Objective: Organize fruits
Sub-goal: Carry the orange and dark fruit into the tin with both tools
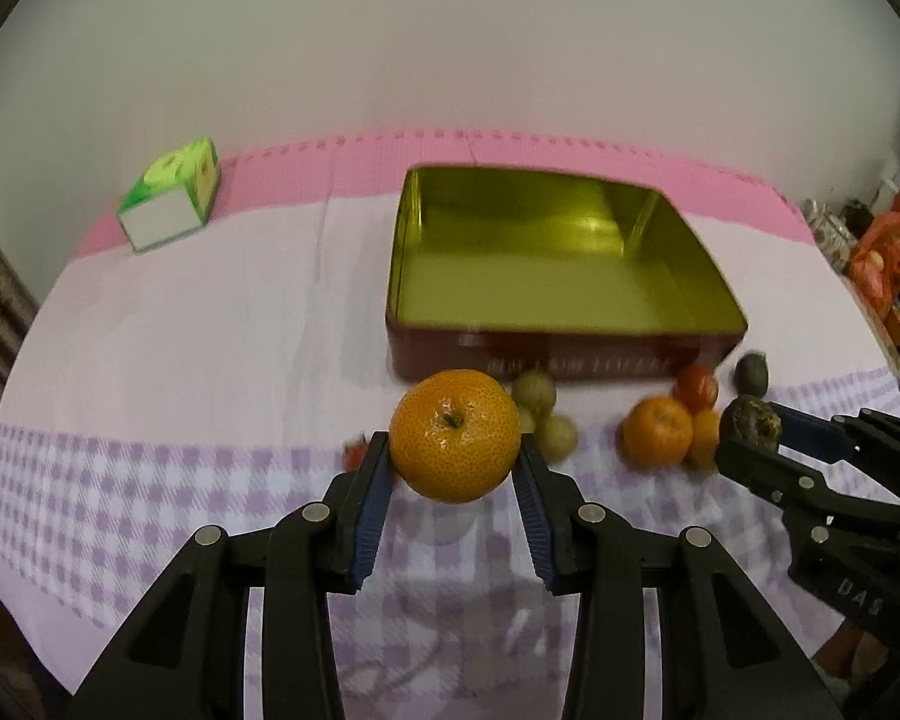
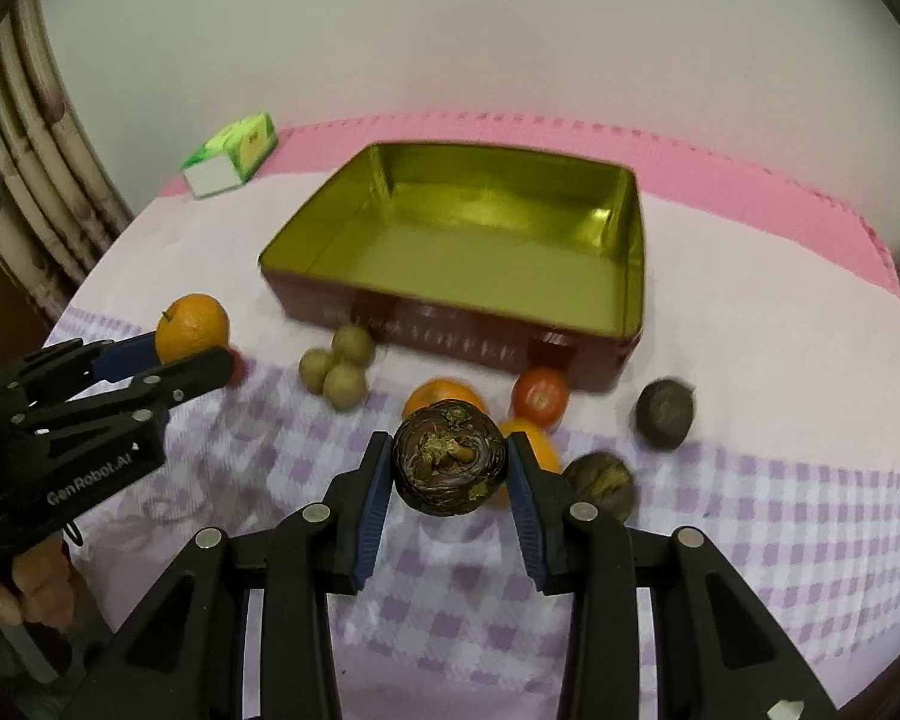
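Note:
My left gripper (image 1: 455, 450) is shut on an orange (image 1: 455, 435) and holds it above the checked cloth, in front of the open tin (image 1: 561, 300). My right gripper (image 2: 448, 461) is shut on a dark brown round fruit (image 2: 448, 461), also held above the cloth. The tin has a gold inside and red walls and holds nothing; it also shows in the right wrist view (image 2: 462, 240). In the right wrist view the left gripper (image 2: 192, 354) holds the orange (image 2: 191, 325) at the left. In the left wrist view the right gripper (image 1: 750, 429) holds the dark fruit (image 1: 750, 423).
Loose fruit lies before the tin: three small tan fruits (image 2: 337, 367), oranges (image 2: 444, 396), a red fruit (image 2: 540, 396), two dark fruits (image 2: 665, 413). A green and white box (image 2: 234, 155) stands at the back left. Clutter (image 1: 882, 252) lies beyond the table's right edge.

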Action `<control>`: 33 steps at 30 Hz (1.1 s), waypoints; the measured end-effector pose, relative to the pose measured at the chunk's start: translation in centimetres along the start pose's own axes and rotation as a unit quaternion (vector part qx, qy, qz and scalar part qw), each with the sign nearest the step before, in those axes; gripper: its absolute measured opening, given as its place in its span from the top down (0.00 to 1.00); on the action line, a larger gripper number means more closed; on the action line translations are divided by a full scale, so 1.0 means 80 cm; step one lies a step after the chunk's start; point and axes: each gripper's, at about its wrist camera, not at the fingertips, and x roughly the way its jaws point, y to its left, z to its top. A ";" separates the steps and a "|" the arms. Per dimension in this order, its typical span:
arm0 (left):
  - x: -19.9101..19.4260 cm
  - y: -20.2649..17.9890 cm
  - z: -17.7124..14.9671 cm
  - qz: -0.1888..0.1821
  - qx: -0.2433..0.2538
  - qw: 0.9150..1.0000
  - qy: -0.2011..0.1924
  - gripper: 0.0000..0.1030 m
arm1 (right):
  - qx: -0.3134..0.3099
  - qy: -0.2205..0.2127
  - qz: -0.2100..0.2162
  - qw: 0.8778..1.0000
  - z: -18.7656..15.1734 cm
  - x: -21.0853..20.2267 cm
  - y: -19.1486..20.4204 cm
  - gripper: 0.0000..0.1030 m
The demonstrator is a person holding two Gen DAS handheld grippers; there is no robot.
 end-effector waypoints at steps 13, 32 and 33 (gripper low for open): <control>0.033 0.013 0.077 0.001 0.010 1.000 -0.021 0.60 | 0.010 -0.012 -0.014 1.000 0.082 0.030 -0.040 0.66; 0.126 -0.002 0.106 0.001 0.026 0.999 0.037 0.60 | 0.001 0.045 -0.027 0.999 0.107 0.110 -0.059 0.66; 0.129 -0.002 0.106 0.002 0.025 0.999 0.039 0.60 | 0.000 0.046 -0.027 0.999 0.107 0.111 -0.059 0.66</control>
